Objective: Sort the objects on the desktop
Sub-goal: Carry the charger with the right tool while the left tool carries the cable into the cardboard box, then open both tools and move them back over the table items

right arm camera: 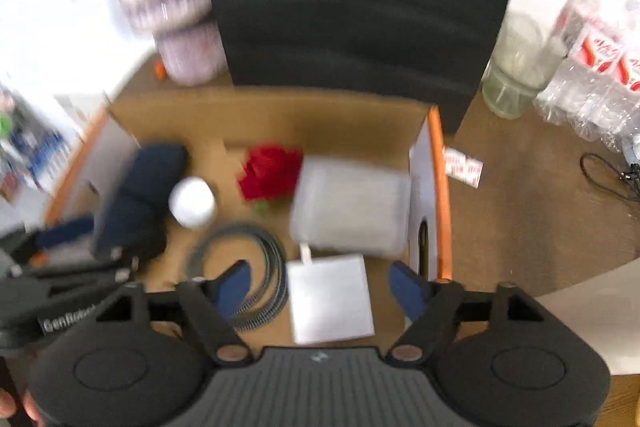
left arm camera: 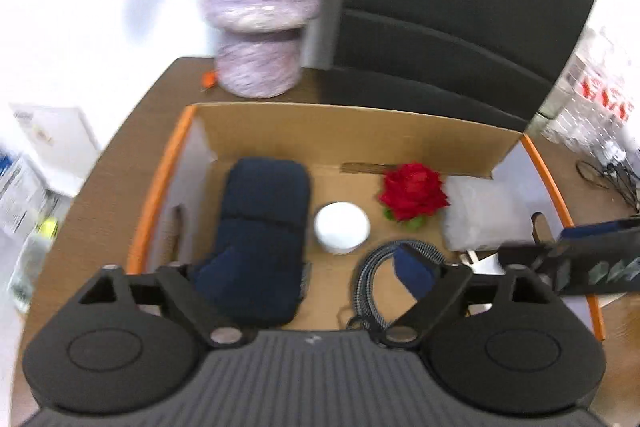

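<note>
Navy pouch [left arm camera: 260, 239] lengthwise (toward box's back wall)

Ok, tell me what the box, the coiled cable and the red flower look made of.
Box: corrugated cardboard, matte brown inside, orange-edged flaps.
Coiled cable: apparently braided fabric sheath, speckled grey-black weave.
Red flower: probably artificial, fabric or plastic; layered red petals, green base, but blurred.

You get bright, even light with blown-out white beyond the bench's [left arm camera: 132, 131] far-left corner. Motion blur smears both views, worse in the right wrist's. Fisheye bends the edges.
</note>
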{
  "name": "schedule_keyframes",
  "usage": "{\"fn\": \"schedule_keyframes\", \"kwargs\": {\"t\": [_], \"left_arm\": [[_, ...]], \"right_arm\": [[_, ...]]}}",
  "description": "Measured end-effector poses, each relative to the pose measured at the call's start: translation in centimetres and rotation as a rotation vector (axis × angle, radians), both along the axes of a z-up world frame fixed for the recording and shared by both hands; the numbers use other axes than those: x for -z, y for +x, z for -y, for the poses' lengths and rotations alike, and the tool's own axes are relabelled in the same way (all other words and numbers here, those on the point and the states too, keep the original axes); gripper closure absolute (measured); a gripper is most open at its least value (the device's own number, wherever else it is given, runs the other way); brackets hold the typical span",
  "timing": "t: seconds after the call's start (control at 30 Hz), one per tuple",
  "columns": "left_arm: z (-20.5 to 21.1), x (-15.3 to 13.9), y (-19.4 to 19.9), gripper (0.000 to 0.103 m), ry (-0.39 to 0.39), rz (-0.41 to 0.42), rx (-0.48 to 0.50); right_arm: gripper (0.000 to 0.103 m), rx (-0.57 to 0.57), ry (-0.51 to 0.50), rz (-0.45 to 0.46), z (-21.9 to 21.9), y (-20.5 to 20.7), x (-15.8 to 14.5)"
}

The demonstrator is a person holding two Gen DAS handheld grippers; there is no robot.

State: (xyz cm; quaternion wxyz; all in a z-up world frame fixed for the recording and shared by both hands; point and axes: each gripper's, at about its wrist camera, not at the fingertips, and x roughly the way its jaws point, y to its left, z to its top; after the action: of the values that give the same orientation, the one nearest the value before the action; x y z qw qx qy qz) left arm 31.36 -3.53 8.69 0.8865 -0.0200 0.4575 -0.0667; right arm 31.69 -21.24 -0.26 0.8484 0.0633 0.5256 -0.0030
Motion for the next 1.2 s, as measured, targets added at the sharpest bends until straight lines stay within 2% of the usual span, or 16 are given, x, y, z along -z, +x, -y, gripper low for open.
{"fn": "schedule_keyframes", "kwargs": {"t": [0.07, 0.17, 0.3, 0.4, 0.5, 0.6, 0.67, 0.77, 0.83, 0.93, 1.07, 1.2], "left_arm": [[-0.9, -1.1, -0.5, 0.001, -0.018, -0.032, -0.019], [-1.6, -2.5, -1.8, 0.0, 0.007, -0.015, -0.039], [-1.3, -4.0, -3.5, 0.0, 0.033, -0.042, -0.01], [-1.4, -4.8, -5.5, 0.0, 0.042, -0.022, -0.02], [-1.7, -5.5, -8.4, 0.0, 0.049, 0.076, -0.046], [-2.1, -6.2, -12.1, 0.0, 0.059, 0.202, -0.047], [-2.4, -6.5, -14.8, 0.0, 0.08, 0.281, -0.049], [-2.9, -6.9, -18.8, 0.0, 0.102, 0.368, -0.044], [-3.1, -6.9, -21.7, 0.0, 0.11, 0.412, -0.043], [-3.8, -6.8, -26.3, 0.0, 0.091, 0.477, -0.026], [-4.1, -6.2, -32.1, 0.0, 0.046, 0.526, -0.012], [-4.0, -4.9, -37.5, 0.0, 0.067, 0.553, 0.022]], "right_arm": [[0.017, 0.016, 0.015, 0.03, 0.0, -0.6, -1.3], [0.015, 0.022, 0.011, 0.073, -0.7, -1.8, -2.4], [0.014, 0.029, 0.007, 0.129, -1.6, -3.9, -3.5], [0.014, 0.028, -0.049, 0.227, -2.6, -6.3, -4.3], [0.013, 0.017, -0.113, 0.346, -3.9, -9.3, -4.9], [0.012, 0.008, -0.112, 0.468, -4.6, -12.5, -5.3], [0.012, 0.0, -0.105, 0.515, -5.0, -14.4, -5.5], [0.011, -0.028, -0.109, 0.601, -5.9, -18.2, -5.8], [0.008, -0.053, -0.154, 0.668, -6.9, -21.1, -5.8], [0.003, -0.064, -0.193, 0.76, -8.0, -25.7, -5.3], [0.001, -0.018, -0.11, 0.77, -8.2, -30.9, -4.6], [0.001, -0.016, -0.077, 0.738, -8.6, -35.9, -3.2]]}}
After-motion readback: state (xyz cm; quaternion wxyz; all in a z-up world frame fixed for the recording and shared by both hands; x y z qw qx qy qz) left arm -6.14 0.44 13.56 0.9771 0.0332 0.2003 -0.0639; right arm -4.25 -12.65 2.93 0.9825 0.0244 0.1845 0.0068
